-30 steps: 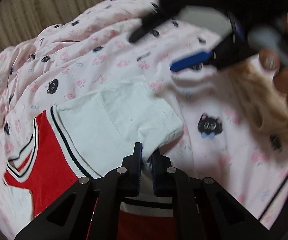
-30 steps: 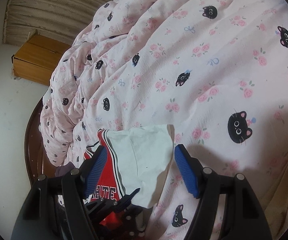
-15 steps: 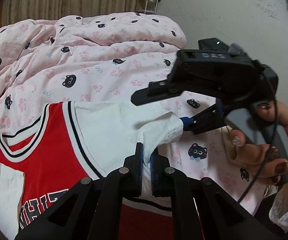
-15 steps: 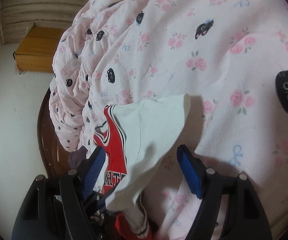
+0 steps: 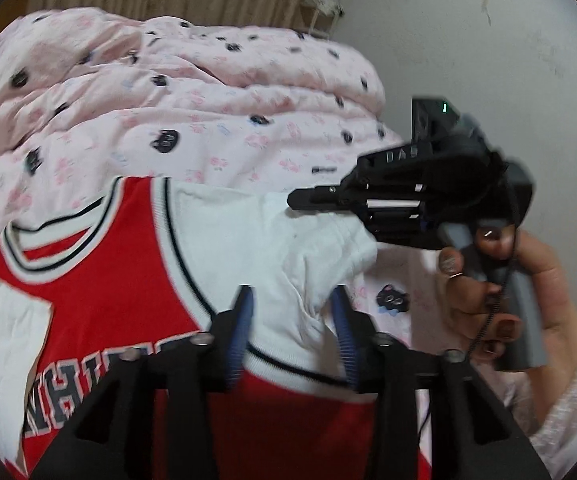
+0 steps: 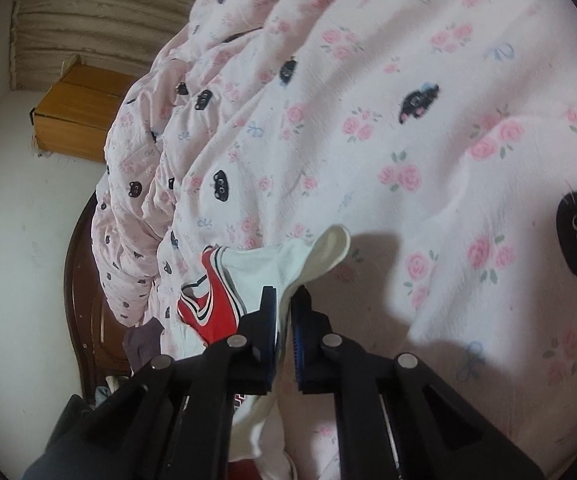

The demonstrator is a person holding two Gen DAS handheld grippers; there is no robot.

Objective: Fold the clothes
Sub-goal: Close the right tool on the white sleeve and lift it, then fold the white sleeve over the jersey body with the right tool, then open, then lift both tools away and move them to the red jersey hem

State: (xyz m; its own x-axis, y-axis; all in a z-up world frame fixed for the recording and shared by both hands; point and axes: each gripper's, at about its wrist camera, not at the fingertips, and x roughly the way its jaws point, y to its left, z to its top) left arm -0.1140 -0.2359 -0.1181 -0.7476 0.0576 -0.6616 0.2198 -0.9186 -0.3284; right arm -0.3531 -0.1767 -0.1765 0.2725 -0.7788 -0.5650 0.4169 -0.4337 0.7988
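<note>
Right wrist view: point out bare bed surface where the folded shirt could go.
Free: the wide pink quilt stretching right of the white sleeve, out to the cat print. Crowded: the near left, where the red shirt lies and the quilt bunches toward the wooden footboard.

A pink quilt [image 6: 428,128] (cat faces, roses) covers the bed, with a red-and-white shirt [image 5: 136,280] lying on it.

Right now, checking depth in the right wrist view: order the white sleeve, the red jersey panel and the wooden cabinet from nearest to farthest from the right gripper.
1. White sleeve: pinched in the right gripper.
2. Red jersey panel: just left.
3. Wooden cabinet: far upper left, beyond the bed.
</note>
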